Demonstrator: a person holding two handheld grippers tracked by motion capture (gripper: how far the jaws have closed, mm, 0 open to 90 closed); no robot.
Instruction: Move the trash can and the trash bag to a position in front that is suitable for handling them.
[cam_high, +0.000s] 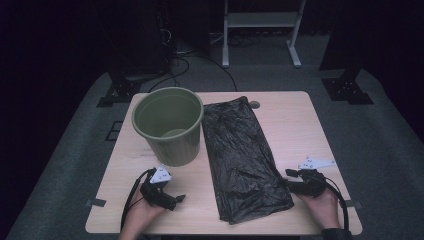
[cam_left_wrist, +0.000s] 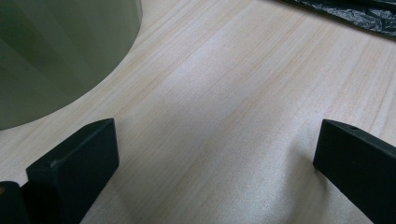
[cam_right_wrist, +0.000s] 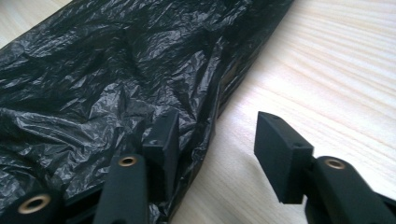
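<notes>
The right gripper (cam_right_wrist: 215, 144) lies low on the tabletop (cam_high: 295, 125), half open around the black bag's (cam_high: 240, 150) edge. The left gripper (cam_left_wrist: 215, 158) rests wide open, holding nothing.

Bare table (cam_high: 295, 125) lies open right of the black bag (cam_high: 240, 155), which spans the middle from far edge to near edge. The green bin (cam_high: 168, 125) stands upright at far left, just beside the bag, closing that gap. Bare wood separates the left gripper (cam_high: 167, 197) from bin and bag.
</notes>
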